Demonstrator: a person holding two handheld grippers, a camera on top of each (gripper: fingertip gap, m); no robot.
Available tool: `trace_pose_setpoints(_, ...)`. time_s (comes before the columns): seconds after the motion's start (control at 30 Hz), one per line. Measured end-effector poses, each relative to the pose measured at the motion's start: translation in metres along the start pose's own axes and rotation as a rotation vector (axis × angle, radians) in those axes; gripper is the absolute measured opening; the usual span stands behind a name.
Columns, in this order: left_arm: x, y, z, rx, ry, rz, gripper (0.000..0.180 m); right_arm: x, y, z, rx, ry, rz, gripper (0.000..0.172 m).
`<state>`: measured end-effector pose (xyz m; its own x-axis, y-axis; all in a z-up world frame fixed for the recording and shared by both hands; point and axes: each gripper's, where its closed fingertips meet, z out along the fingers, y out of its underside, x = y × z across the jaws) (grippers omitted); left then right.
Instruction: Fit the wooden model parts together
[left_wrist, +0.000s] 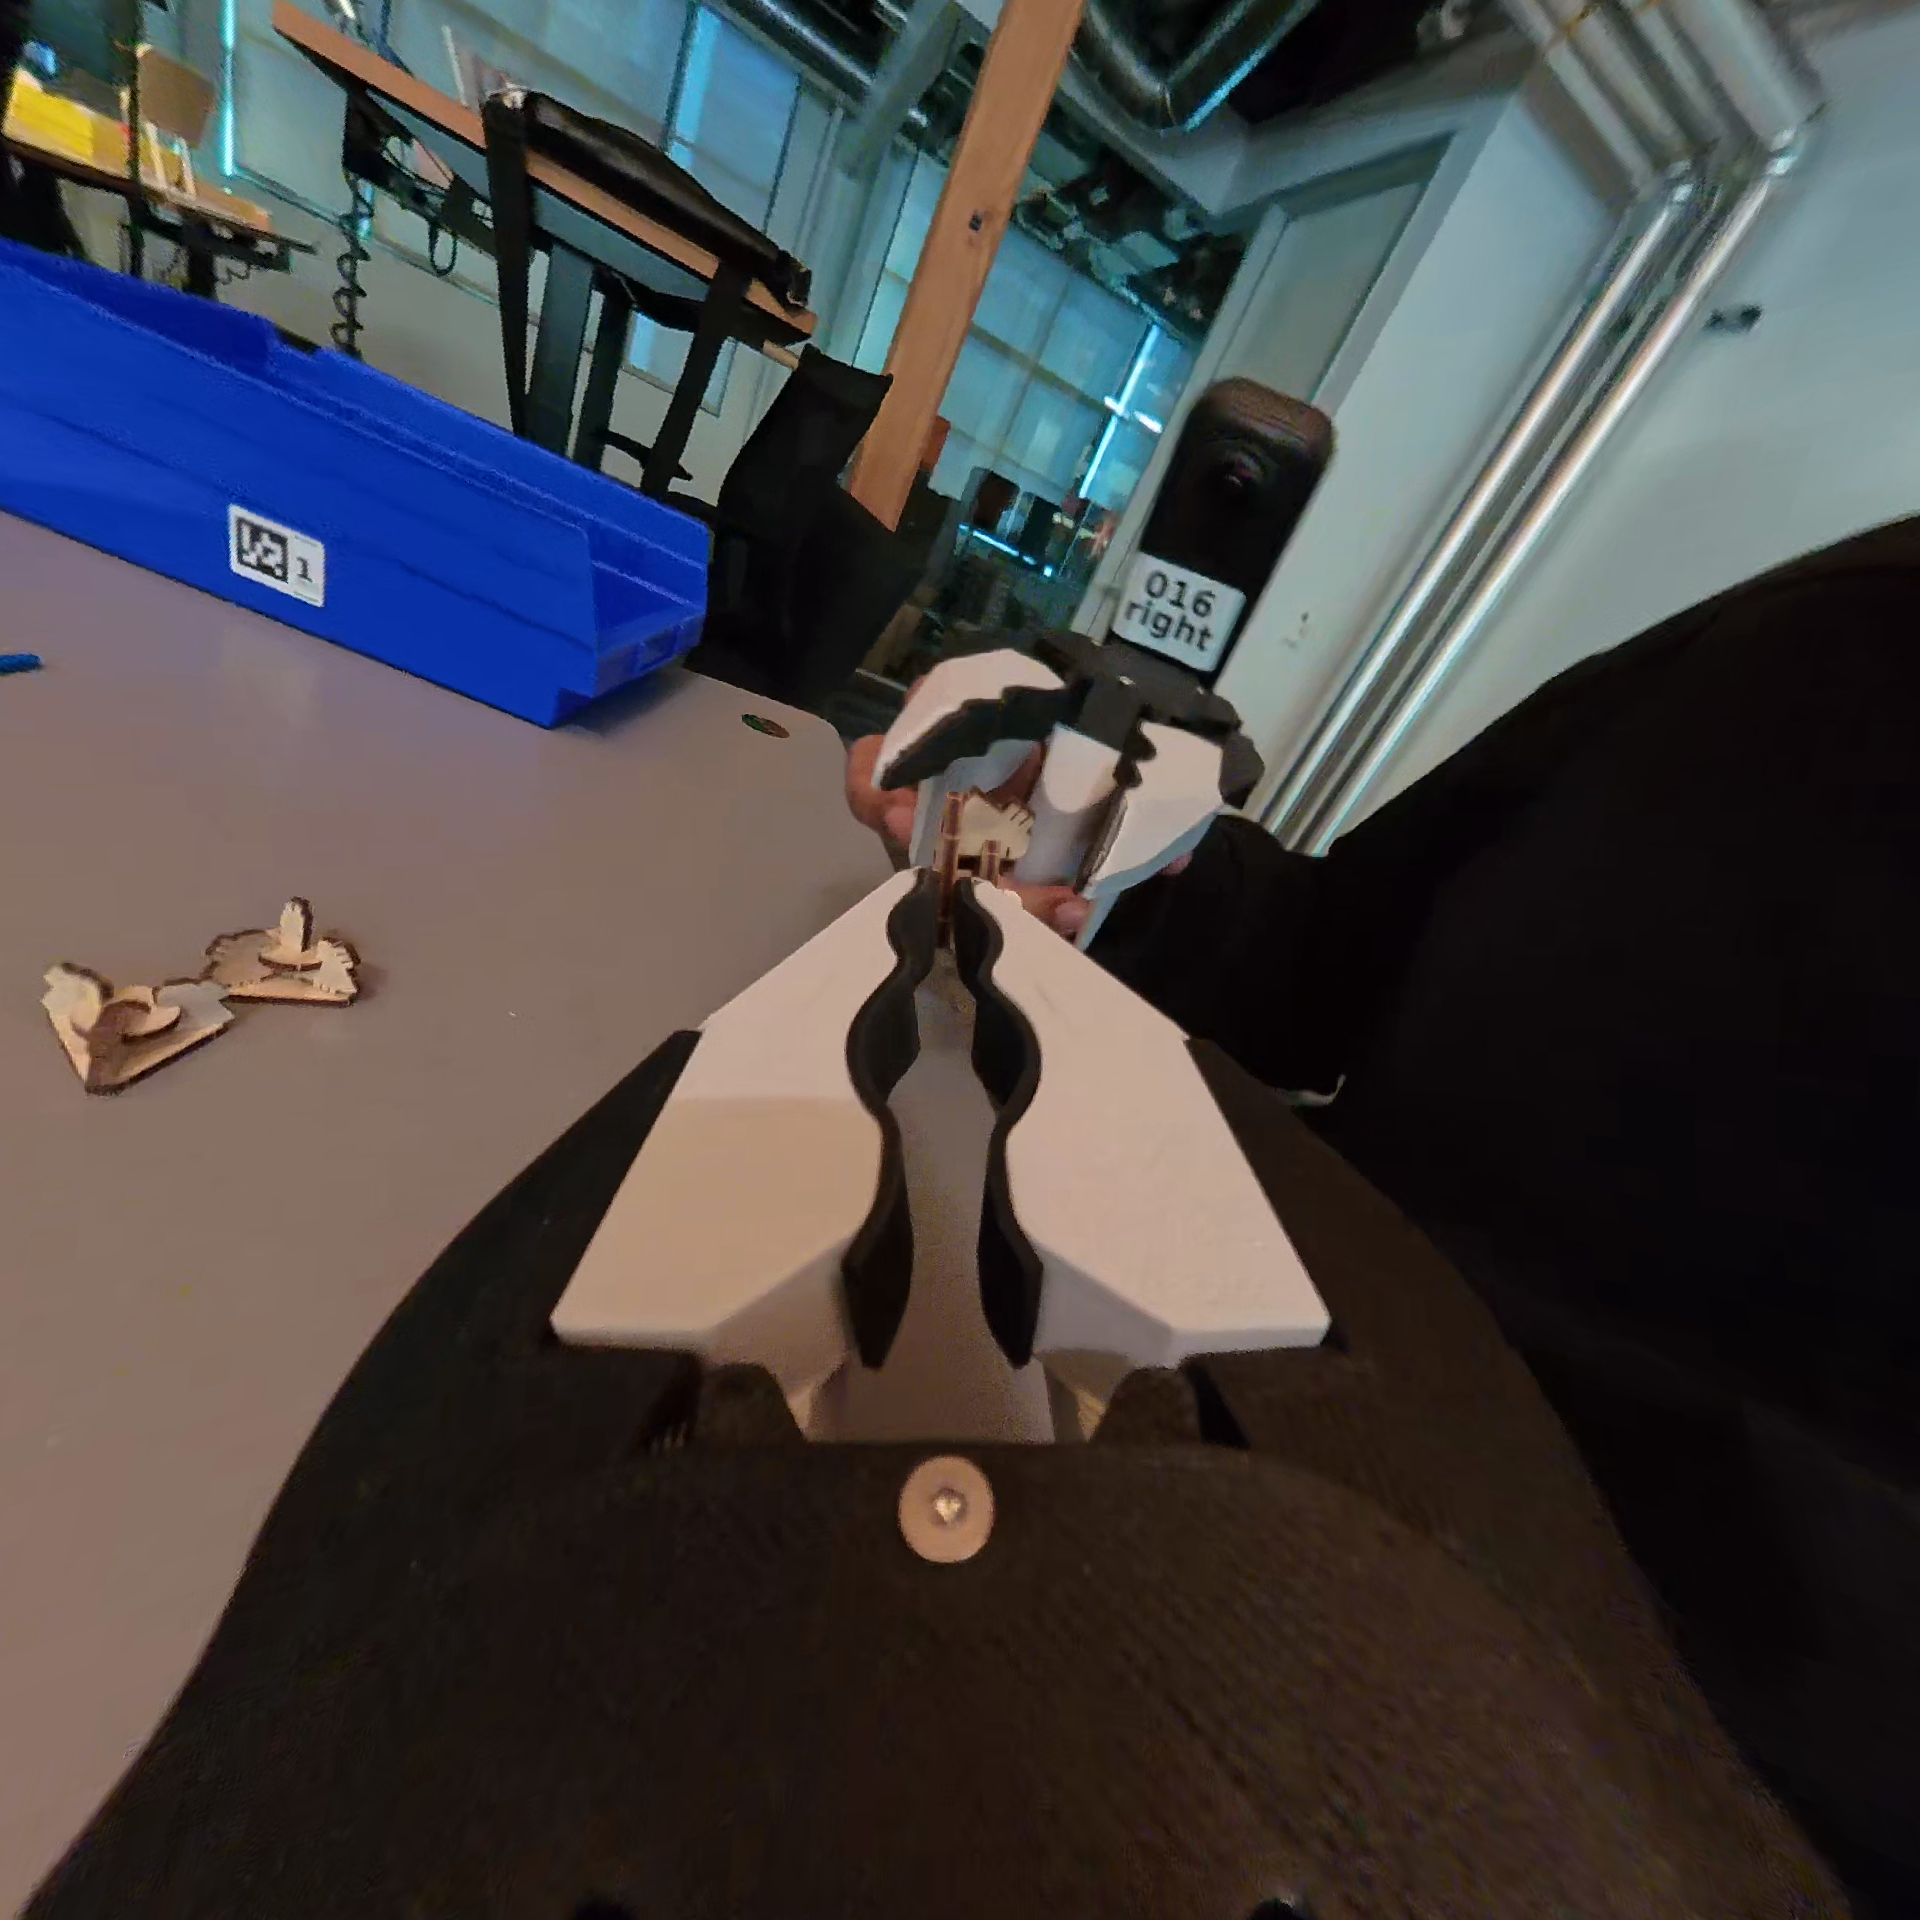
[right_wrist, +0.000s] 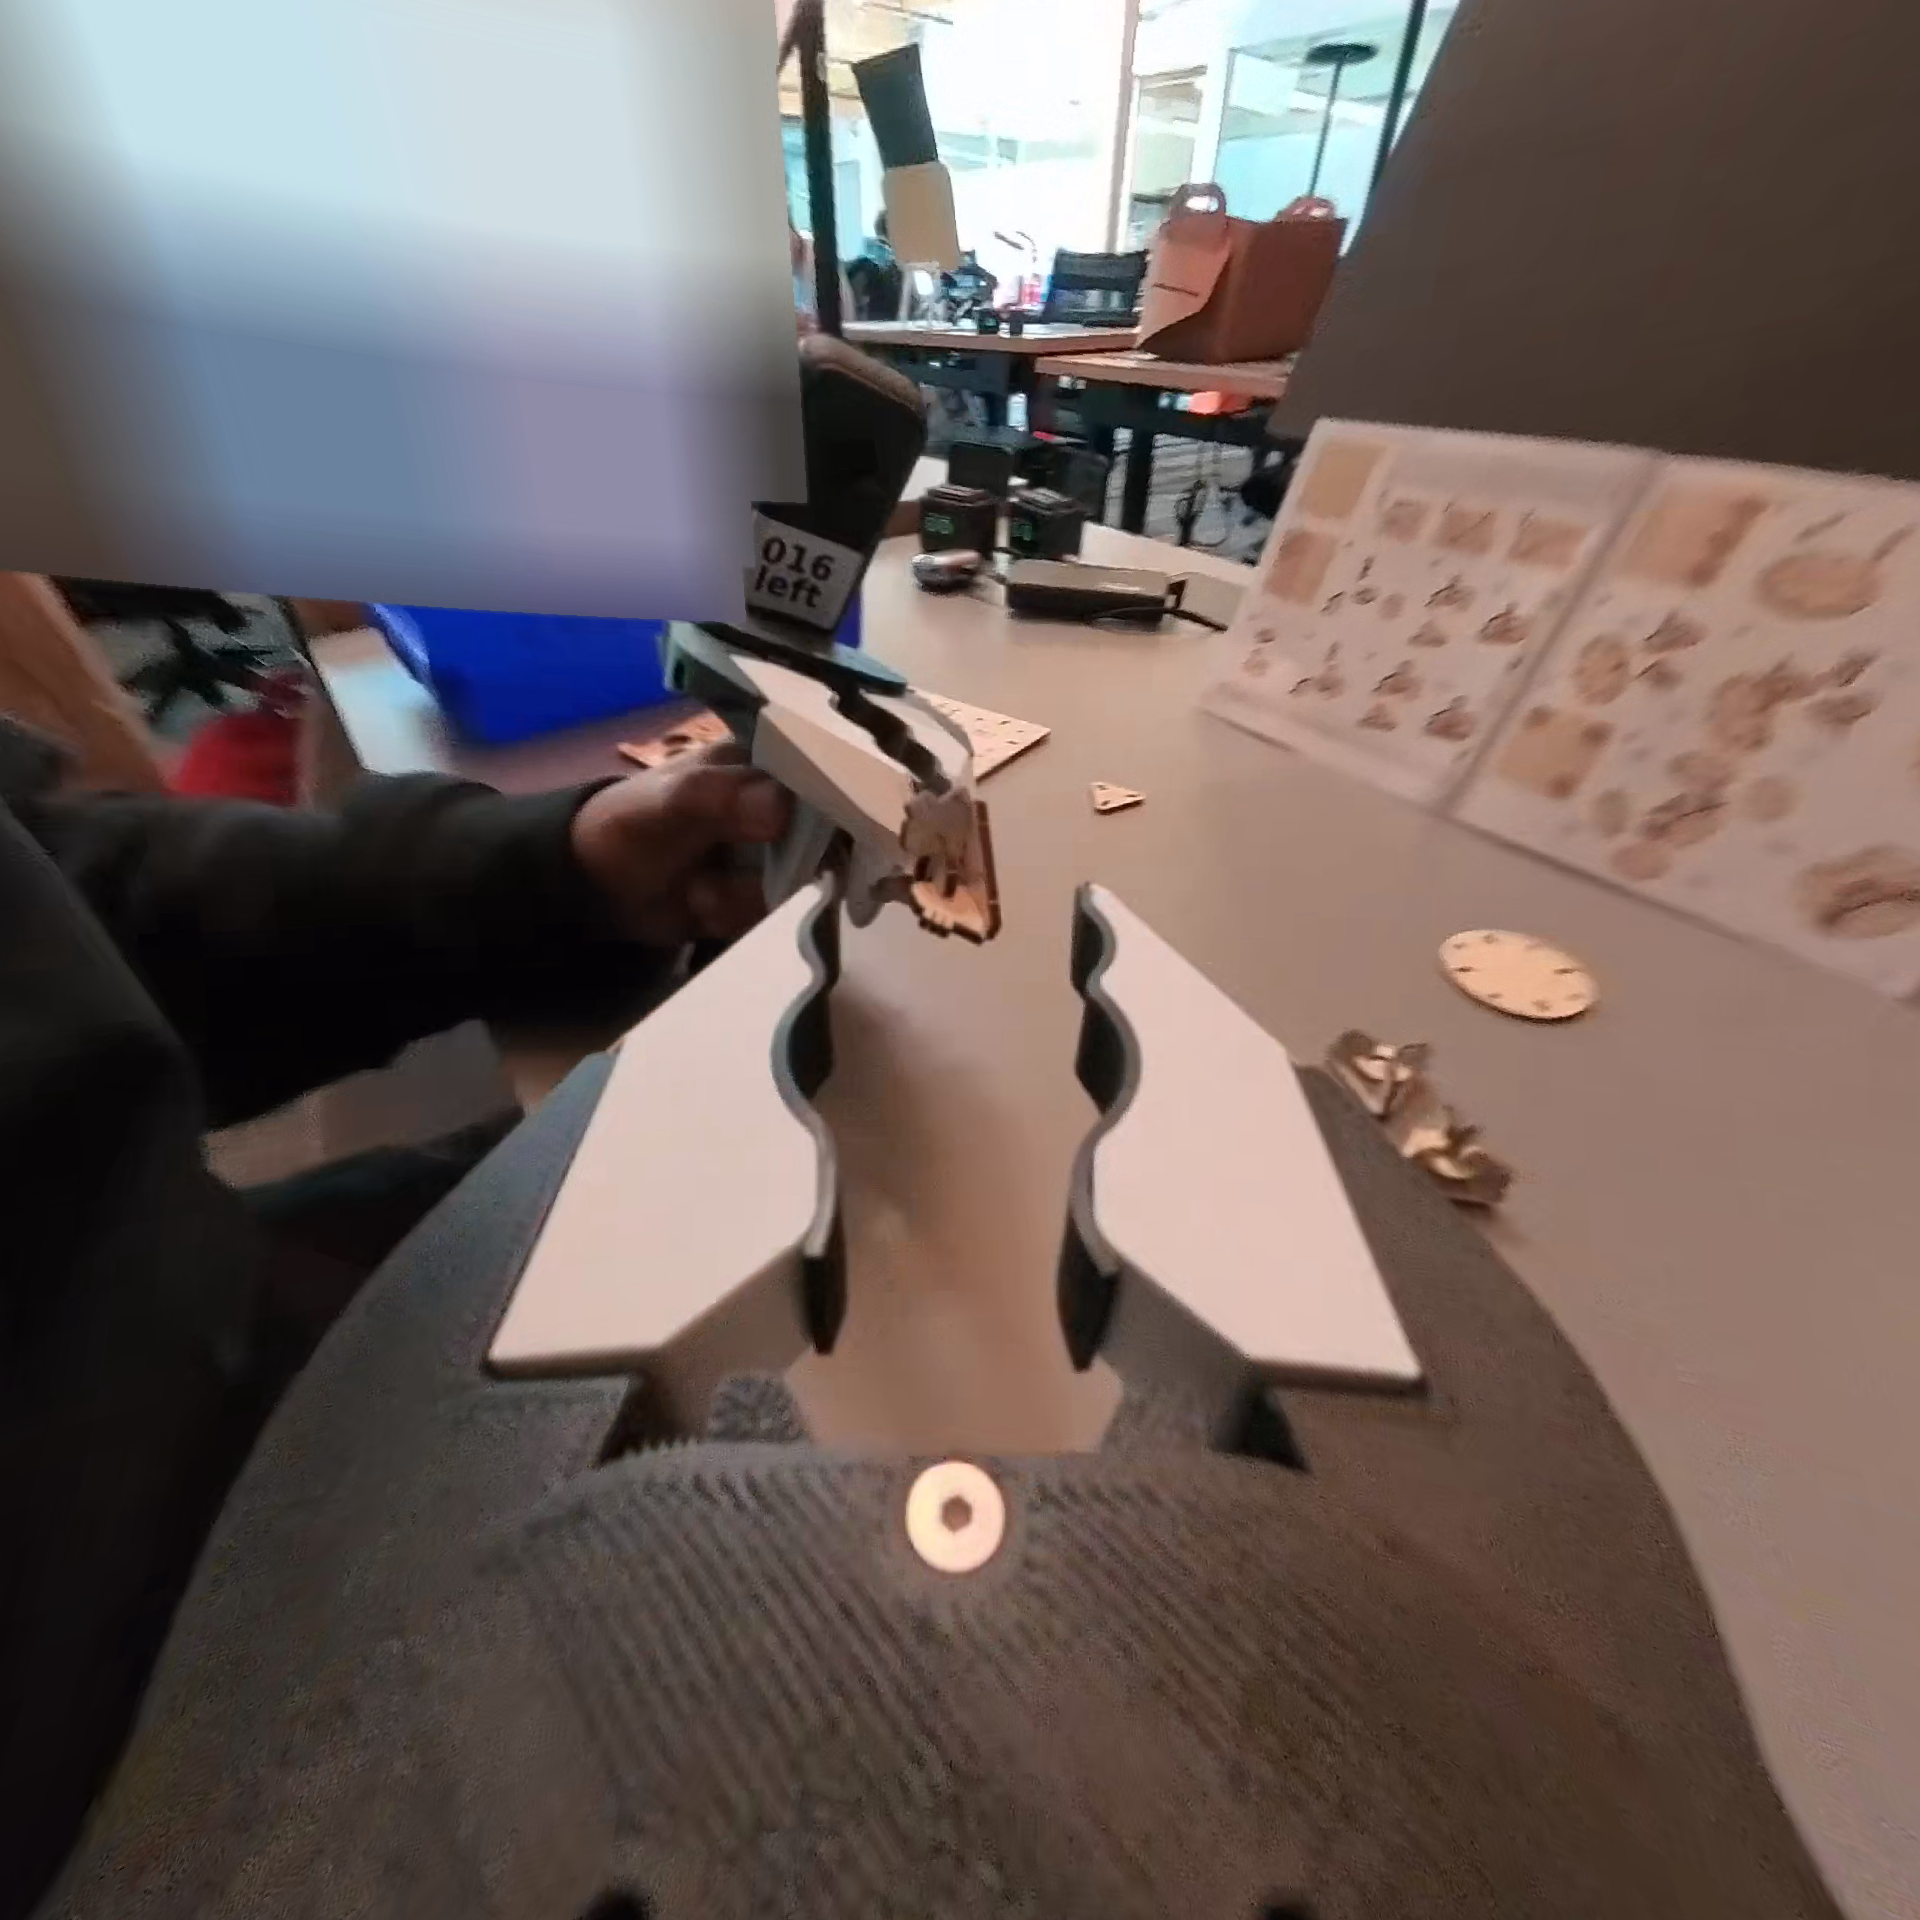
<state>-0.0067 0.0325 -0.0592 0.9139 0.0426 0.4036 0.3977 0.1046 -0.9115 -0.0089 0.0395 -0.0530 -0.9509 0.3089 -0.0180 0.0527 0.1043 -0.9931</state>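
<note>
A small wooden piece with toothed edges, made of thin light-brown plates joined together, was up in the air above the grey table. The left gripper was clenched on it, with its black pads pressed on a thin wooden plate at the very tips. A hand in a dark sleeve held that gripper.

Right next to the wooden piece was the right gripper. Its two white fingers stood wide apart, with only the table showing between them. The wooden piece hung just past its left fingertip and was not gripped by it.

Farther from the wooden piece, on the table, lay two more wooden pieces with toothed edges, touching each other. A round wooden disc lay flat on the table, and near it sat a small heap of light-coloured bits. A little wooden triangle lay behind the held piece, and past it a flat wooden board with holes.

Still farther off, a blue bin with a white sticker stood at the table's far edge. Picture sheets showing wooden parts leaned up along the table's other side.
</note>
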Motion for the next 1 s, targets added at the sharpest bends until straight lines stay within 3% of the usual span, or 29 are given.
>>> trace_pose_setpoints(0.33, 0.020, 0.012, 0.010, -0.081, 0.060, 0.141, 0.001, -0.021, 0.007, -0.007, 0.013, -0.216, 0.134, 0.016)
trace_pose_setpoints(0.8, 0.034, 0.005, 0.011, -0.027, 0.134, 0.121, 0.002, -0.030, -0.003, -0.013, 0.072, -0.295, 0.094, 0.015)
trace_pose_setpoints(0.87, 0.036, 0.004, 0.009, -0.020, 0.154, 0.117, 0.010, -0.033, -0.005, -0.014, 0.081, -0.306, 0.094, 0.014)
trace_pose_setpoints(0.9, 0.041, 0.002, 0.007, -0.006, 0.196, 0.121, 0.028, -0.032, -0.006, -0.014, 0.088, -0.304, 0.095, 0.014)
trace_pose_setpoints(1.0, 0.042, 0.001, 0.006, 0.001, 0.202, 0.116, 0.026, -0.031, -0.008, -0.015, 0.094, -0.301, 0.095, 0.014)
